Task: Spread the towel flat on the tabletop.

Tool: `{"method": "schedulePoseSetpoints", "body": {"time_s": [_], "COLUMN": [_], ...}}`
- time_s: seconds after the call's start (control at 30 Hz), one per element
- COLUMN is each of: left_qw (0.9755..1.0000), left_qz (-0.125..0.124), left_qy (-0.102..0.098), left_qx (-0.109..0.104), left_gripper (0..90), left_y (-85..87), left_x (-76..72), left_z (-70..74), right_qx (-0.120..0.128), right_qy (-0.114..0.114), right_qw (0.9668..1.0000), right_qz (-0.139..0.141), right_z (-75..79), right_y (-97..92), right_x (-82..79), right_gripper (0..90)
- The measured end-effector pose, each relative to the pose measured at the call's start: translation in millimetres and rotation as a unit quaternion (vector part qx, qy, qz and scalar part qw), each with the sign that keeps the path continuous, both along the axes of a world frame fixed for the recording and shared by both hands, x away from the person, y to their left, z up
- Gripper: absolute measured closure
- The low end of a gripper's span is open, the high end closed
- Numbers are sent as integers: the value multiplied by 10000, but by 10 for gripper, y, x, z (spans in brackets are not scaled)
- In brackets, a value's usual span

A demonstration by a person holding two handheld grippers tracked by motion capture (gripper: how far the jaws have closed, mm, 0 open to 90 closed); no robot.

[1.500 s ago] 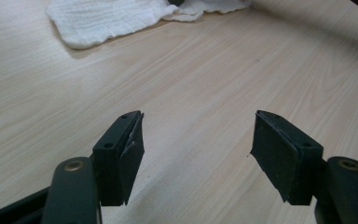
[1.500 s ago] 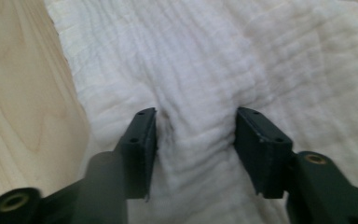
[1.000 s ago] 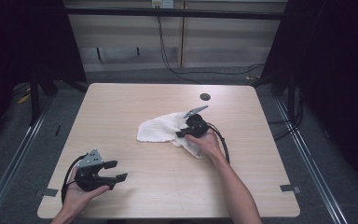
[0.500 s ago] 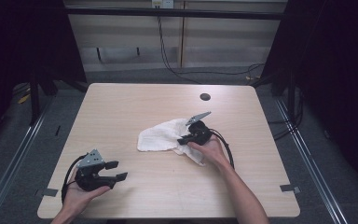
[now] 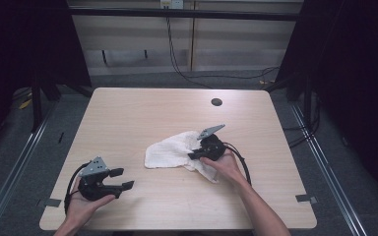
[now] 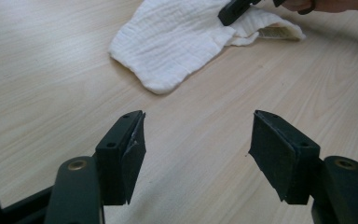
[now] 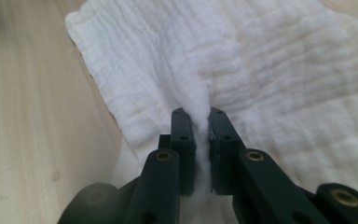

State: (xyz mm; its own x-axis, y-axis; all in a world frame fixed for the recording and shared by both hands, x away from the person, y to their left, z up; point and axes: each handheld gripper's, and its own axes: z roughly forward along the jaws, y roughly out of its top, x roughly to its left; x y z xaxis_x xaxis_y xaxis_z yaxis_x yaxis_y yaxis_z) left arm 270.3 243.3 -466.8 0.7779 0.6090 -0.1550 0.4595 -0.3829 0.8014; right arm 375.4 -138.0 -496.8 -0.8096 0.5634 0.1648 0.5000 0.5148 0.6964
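Two tongs: right (image 7: 202, 140) pinching white cloth (image 7: 270, 70), left (image 6: 196, 154) agape.

Even overhead light brightens the tabletop (image 5: 128, 118) in the high view, while the surroundings sink into near-black. Shadows are soft and short. The white cloth (image 7: 279, 70) blows out and blurs close to the right gripper view's lens.

White cloth (image 7: 279, 70): soft, crinkled woven weave. Table (image 5: 142, 113): pale wood-grain laminate, smooth, matt. Claws: matt black plastic.
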Motion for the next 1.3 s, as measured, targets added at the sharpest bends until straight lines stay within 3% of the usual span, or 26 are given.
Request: {"method": "schedulePoseSetpoints", "body": {"time_s": [0.2,0.5,0.63,0.8,1.03,1.2,1.3], "left_qw": [10000,10000,9999,9999,9998,9996,9996], "left_qz": [-63,-63,-87,-37,-174,-201,-225], "left_qy": [-3,1,-31,-6,-8,5,7], "left_qx": [47,57,58,107,124,189,169], "left_gripper": [352,349,355,421,463,460,435], "left_y": [-13,-23,-32,-41,-74,-105,-108], "left_x": [0,2,-5,-1,-15,-7,-12], "left_z": [-6,-9,-8,-12,-14,-24,-23], "right_qx": [55,110,-22,-50,-57,-13,171], "right_qy": [-40,41,81,130,125,160,-67], "right_qw": [9999,9993,9987,9986,9978,9977,9985], "right_qz": [136,353,500,508,647,652,516], "right_z": [124,118,101,94,85,58,159], "right_y": [-16,-2,21,-20,-58,-57,-94], "right_x": [-119,-310,-393,-486,-659,-707,-804], "right_gripper": [826,826,825,822,808,660,540]}}
